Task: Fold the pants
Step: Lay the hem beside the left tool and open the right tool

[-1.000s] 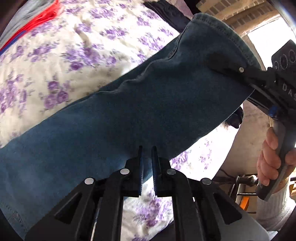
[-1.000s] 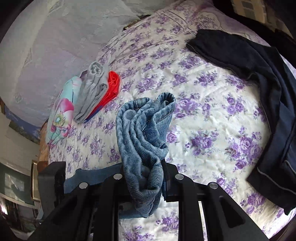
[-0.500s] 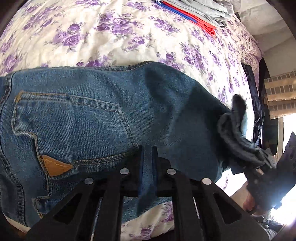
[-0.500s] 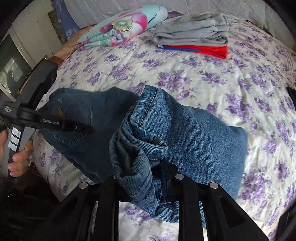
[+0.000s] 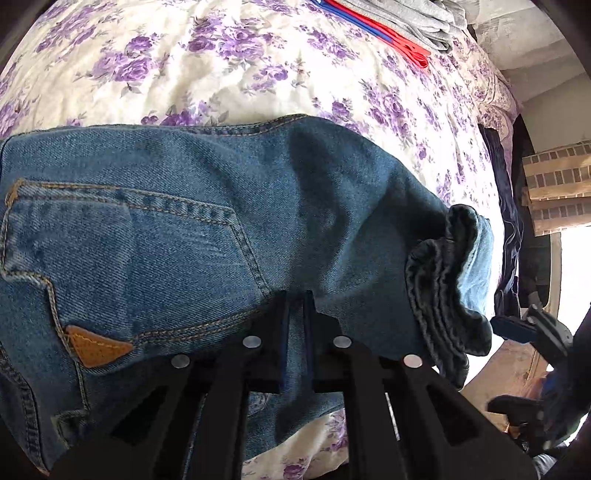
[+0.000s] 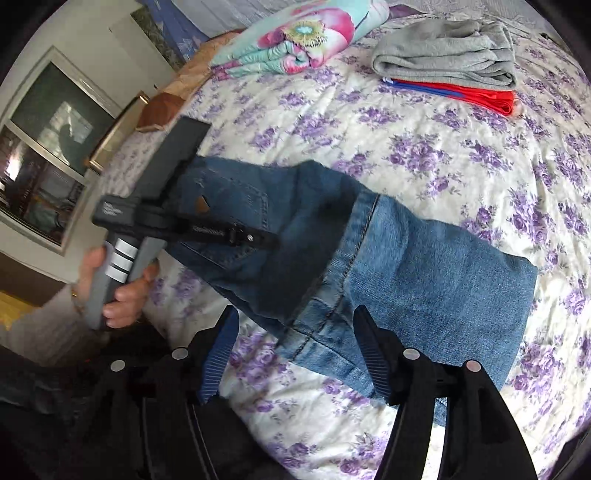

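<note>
Blue jeans (image 5: 192, 229) lie folded on the floral bedspread (image 5: 221, 66), back pocket up, near the bed's front edge. My left gripper (image 5: 295, 314) is shut on the jeans' near edge. In the right wrist view the jeans (image 6: 406, 266) lie with the leg hems (image 6: 351, 258) laid over the seat part. My right gripper (image 6: 299, 332) is open, its jaws wide apart on either side of the hem, which rests loose on the bed. The left gripper (image 6: 273, 240) shows there too, clamped on the denim. The bunched hem end (image 5: 450, 280) shows at the right of the left wrist view.
A folded stack of grey and red clothes (image 6: 450, 62) lies at the far side of the bed, beside a flowered pillow (image 6: 303, 33). Dark garments (image 5: 509, 206) lie at the bed's right edge. A window (image 6: 48, 166) is at the left.
My right gripper carried the bunched leg hems over onto the seat of the jeans, then opened and let them go. My left gripper stayed shut on the jeans.
</note>
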The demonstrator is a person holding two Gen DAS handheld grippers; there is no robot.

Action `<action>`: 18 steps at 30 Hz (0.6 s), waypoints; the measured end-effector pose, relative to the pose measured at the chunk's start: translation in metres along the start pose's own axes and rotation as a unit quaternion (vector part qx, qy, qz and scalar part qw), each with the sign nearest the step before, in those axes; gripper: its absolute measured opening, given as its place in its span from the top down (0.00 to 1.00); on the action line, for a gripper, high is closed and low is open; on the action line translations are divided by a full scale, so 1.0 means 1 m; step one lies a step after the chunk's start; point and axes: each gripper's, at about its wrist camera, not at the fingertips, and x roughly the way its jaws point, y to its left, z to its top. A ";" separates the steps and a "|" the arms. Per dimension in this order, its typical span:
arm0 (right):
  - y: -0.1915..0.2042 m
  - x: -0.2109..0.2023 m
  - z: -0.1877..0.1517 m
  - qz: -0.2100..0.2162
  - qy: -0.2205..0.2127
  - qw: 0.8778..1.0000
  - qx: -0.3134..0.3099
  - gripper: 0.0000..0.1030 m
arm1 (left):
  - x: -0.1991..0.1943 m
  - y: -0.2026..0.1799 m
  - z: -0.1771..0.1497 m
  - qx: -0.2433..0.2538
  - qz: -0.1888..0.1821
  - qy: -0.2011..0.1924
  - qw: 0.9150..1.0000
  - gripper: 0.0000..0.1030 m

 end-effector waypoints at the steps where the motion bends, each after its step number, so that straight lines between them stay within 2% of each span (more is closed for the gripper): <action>1: -0.004 -0.005 0.002 -0.001 -0.010 1.000 0.008 0.41 | 0.000 -0.001 0.000 0.001 0.001 -0.001 1.000 0.93; 3: -0.015 0.002 0.004 -0.011 0.001 1.000 0.021 0.98 | -0.001 -0.001 0.000 -0.001 0.000 -0.001 1.000 0.93; 6: -0.032 0.037 -0.002 -0.015 0.038 0.998 0.046 0.96 | 0.000 0.000 0.000 -0.003 -0.006 -0.001 1.000 0.93; 8: -0.036 0.067 -0.011 -0.036 0.078 0.995 0.045 0.97 | 0.000 0.001 -0.001 -0.005 -0.008 -0.001 1.000 0.93; 12: -0.026 0.067 0.002 -0.054 0.095 0.993 0.035 0.96 | 0.000 0.004 -0.003 -0.004 -0.013 -0.003 1.000 0.93; 15: -0.018 0.041 0.024 -0.051 0.052 0.997 0.030 0.96 | 0.001 0.005 -0.004 -0.007 -0.019 -0.006 1.000 0.93; 18: -0.019 0.037 0.043 -0.094 0.024 0.995 0.025 0.96 | 0.001 0.006 -0.004 -0.009 -0.022 -0.007 1.000 0.93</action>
